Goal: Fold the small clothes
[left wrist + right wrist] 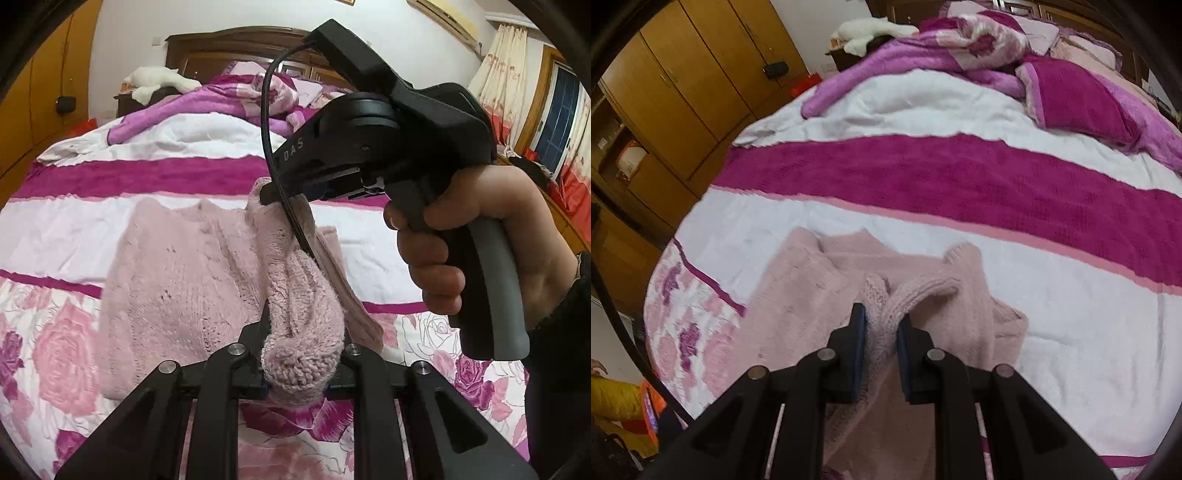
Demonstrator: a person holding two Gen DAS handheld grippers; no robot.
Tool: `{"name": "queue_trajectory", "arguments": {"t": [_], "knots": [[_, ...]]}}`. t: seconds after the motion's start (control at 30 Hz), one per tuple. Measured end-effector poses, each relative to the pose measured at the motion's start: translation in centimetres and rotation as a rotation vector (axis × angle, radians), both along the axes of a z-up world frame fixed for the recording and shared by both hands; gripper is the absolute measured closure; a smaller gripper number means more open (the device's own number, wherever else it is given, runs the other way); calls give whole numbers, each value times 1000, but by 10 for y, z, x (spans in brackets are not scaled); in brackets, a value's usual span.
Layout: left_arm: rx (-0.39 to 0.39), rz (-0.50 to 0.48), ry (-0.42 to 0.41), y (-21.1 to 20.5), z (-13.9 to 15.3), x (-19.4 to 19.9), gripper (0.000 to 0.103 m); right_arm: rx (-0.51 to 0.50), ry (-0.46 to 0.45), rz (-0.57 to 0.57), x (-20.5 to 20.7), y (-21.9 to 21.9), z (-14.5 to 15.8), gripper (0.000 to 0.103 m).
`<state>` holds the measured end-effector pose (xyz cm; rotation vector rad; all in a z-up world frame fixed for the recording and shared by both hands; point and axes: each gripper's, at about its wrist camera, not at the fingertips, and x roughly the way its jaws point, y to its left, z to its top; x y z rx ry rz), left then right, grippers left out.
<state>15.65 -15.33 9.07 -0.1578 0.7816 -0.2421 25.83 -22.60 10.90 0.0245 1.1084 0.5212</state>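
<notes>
A pale pink knitted sweater (177,280) lies on the bed, its right side lifted into a fold. My left gripper (301,354) is shut on a bunched, rolled part of the knit at the near end; the wool hides its fingertips. In the left wrist view a hand (443,236) holds the right gripper (265,195) farther up, pinching the same fold at its far end. Seen from the right wrist, the sweater (812,314) spreads out below, and the right gripper (881,328) is shut on a ridge of knit between its blue pads (860,332).
The bed's quilt (960,177) has white, magenta and floral bands. Purple blankets and pillows (1015,48) are heaped at the head, with a white plush toy (868,31) beside them. Wooden wardrobes (694,85) stand left. A yellow sleeve (613,398) shows at lower left.
</notes>
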Motion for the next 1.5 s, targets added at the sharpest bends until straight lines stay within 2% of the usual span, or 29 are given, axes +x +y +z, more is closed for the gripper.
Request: {"name": "queue_trajectory", "arguments": {"t": [0.13,0.2,0.23,0.3,0.33,0.37,0.4,0.53,0.67,0.73,0.83,0.9,0.97,1.07,1.2,1.33,1.43,1.5], "knots": [[-8,-13,8,-10,-9,1,103,53,23,-32,4,-18,-17,86],[-21,-25,6,-12,-12,-1,103,75,29,-80,9,-29,-27,82],[-25,-32,4,-13,-13,-2,103,85,30,-114,11,-34,-31,77],[-18,-43,-2,-16,-15,-3,103,190,81,-180,19,-51,-46,75],[-17,-46,-2,-16,-16,-2,103,279,125,-203,22,-58,-57,77],[-19,-48,0,-16,-18,-2,103,328,150,-217,23,-61,-64,85],[-25,-51,3,-16,-20,-1,103,371,171,-236,23,-66,-73,86],[-69,-59,5,-15,-26,7,103,385,117,-261,16,-82,-77,91],[-84,-90,19,-31,-33,20,103,425,-16,-304,8,-97,-52,92],[-82,-97,82,-38,-40,33,99,371,-45,-338,7,-99,-45,92],[-117,-128,137,-35,-44,40,90,225,-62,-393,9,-95,-49,89],[-138,-142,137,-27,-41,39,84,182,-37,-408,9,-94,-55,80],[-159,-126,129,-18,-40,36,80,191,-25,-414,4,-98,-58,68],[-162,-88,135,-11,-39,33,80,180,-51,-464,-4,-104,-52,65],[-142,-87,118,-11,-29,22,80,188,-22,-452,-20,-103,-43,64],[-131,-147,72,-8,-13,0,77,92,-15,-396,-35,-82,-32,61],[-204,-205,88,7,-6,-20,77,-18,-48,-360,-58,-67,-19,60],[-200,-228,64,19,-3,-33,77,-48,-67,-340,-78,-60,-10,60]]}}
